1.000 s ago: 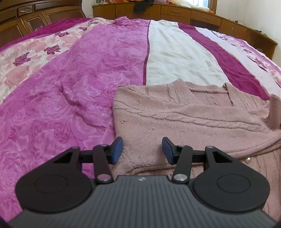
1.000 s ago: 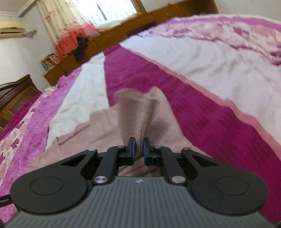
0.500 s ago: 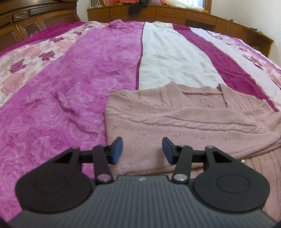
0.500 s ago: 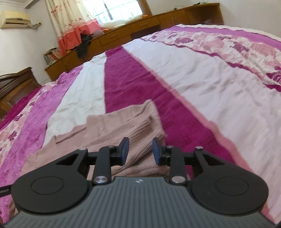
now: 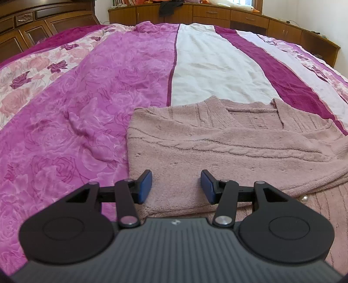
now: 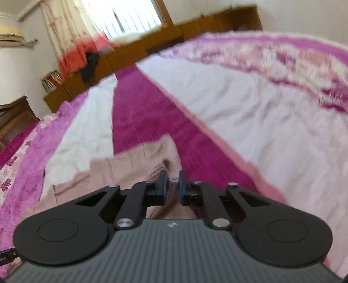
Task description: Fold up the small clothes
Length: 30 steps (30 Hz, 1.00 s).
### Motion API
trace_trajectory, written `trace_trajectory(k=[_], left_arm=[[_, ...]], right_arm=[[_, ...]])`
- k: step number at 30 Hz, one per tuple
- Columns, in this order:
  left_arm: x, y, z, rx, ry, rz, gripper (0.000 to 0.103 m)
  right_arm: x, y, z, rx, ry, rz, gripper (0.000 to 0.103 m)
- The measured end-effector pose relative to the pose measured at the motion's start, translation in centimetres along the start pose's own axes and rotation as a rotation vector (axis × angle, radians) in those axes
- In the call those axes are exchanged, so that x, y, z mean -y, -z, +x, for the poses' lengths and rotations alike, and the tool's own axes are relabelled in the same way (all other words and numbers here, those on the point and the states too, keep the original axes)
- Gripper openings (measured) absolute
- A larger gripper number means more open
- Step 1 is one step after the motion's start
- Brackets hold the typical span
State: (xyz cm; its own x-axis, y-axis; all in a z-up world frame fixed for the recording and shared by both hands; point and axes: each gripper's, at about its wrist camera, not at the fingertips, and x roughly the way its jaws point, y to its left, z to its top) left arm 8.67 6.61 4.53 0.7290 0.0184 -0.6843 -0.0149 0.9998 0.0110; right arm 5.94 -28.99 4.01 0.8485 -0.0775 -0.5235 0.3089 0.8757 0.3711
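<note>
The left gripper [image 5: 176, 185] has its jaws spread wide, with nothing between the blue pads [image 5: 145, 186]; they hover low over the near left corner of the sweater [image 5: 228, 150]. The right gripper [image 6: 171, 185] has its jaws nearly together, and a small bit of pink knit shows in the narrow gap — the view is blurred, so whether they pinch it cannot be told. The sweater is a dusty-pink, fuzzy cable knit, lying flat with one sleeve folded across the body in a broad band; a small pearl button [image 5: 304, 198] shows at the lower right edge. It rests on a bedspread [image 5: 87, 122] of soft, slightly rumpled cloth — magenta rose-pattern panels, a white stripe, a deep crimson stripe. Brown wooden cabinets [image 5: 217, 15] line the far wall. A floral curtain [image 6: 71, 37] with a coral hem hangs by a bright window.
</note>
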Motion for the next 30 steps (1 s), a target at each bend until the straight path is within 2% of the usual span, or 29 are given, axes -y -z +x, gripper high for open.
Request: trace_trajectory(k=[2, 5, 9, 13, 15, 17, 19, 22, 24, 27, 29, 30], left_arm=[[0.0, 0.0, 0.1, 0.001, 0.000, 0.003, 0.051], [0.0, 0.1, 0.3, 0.001, -0.001, 0.010, 0.051], [-0.2, 0.2, 0.5, 0.002, 0.000, 0.010, 0.051], [-0.2, 0.2, 0.6, 0.004, 0.000, 0.021, 0.052], [-0.3, 0.1, 0.6, 0.003, 0.000, 0.019, 0.052], [-0.3, 0.1, 0.8, 0.002, -0.005, 0.020, 0.052], [-0.4, 0.2, 0.9, 0.002, -0.009, 0.018, 0.053], [-0.4, 0.4, 1.1, 0.010, -0.018, 0.018, 0.053], [-0.6, 0.5, 1.3, 0.011, -0.019, 0.013, 0.053], [-0.6, 0.5, 1.5, 0.012, -0.023, 0.012, 0.053], [-0.6, 0.5, 1.5, 0.012, -0.022, 0.012, 0.053], [-0.6, 0.5, 1.6, 0.012, -0.020, 0.012, 0.053]], right_arm=[[0.1, 0.1, -0.6, 0.005, 0.004, -0.016, 0.011], [0.8, 1.0, 0.2, -0.058, 0.045, -0.045, 0.011], [1.3, 0.8, 0.3, -0.096, 0.043, -0.027, 0.013], [-0.2, -0.4, -0.9, -0.033, 0.041, -0.073, 0.025], [-1.3, -0.8, -1.1, 0.006, 0.028, -0.111, 0.033], [-1.9, -1.0, -0.7, 0.010, -0.020, -0.133, 0.033], [-2.6, -1.0, 0.2, -0.024, -0.098, -0.157, 0.033], [-3.4, -0.4, 2.2, -0.067, -0.129, -0.197, 0.033], [-3.6, 0.1, 3.8, -0.087, -0.079, -0.232, 0.033], [-2.7, 0.7, 4.9, -0.064, 0.024, -0.268, 0.033], [-1.9, 0.5, 4.9, -0.049, 0.098, -0.257, 0.033], [-1.2, 0.4, 5.0, -0.056, 0.094, -0.234, 0.033]])
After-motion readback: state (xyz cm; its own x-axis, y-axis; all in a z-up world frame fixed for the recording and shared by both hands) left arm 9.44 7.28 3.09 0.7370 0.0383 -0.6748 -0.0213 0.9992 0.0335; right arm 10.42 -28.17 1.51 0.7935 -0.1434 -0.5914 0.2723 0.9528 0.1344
